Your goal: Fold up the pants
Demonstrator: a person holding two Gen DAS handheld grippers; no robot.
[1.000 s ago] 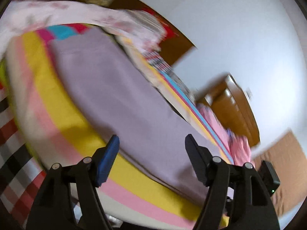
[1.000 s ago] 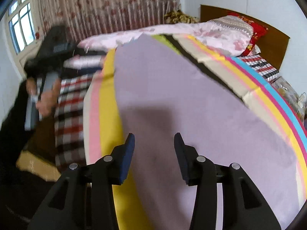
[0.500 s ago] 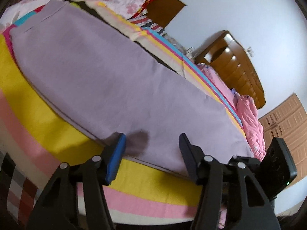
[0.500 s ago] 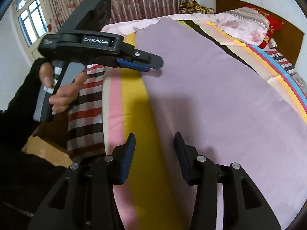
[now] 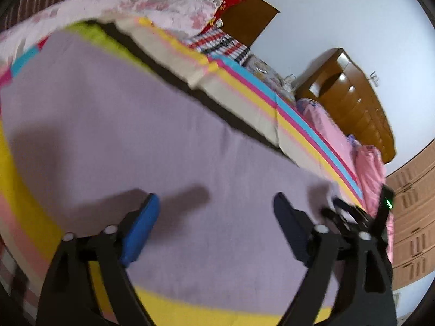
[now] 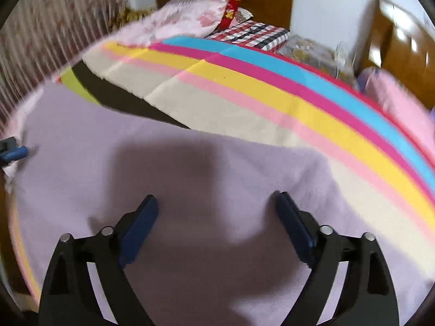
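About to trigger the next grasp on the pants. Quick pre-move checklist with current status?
1. Left gripper open, nothing between its jaws: ok; just opened wider.
2. Right gripper open, empty: ok; just opened wider.
3. Lilac pants lying flat on striped bedsheet: ok.
4. Both grippers over the pants: ok.
5. Fingertips touching fabric: cannot tell.
6. Pants' edge lined up with jaws: cannot tell, blurred.

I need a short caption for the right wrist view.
Open right gripper above lilac pants spread on a striped bedsheet.
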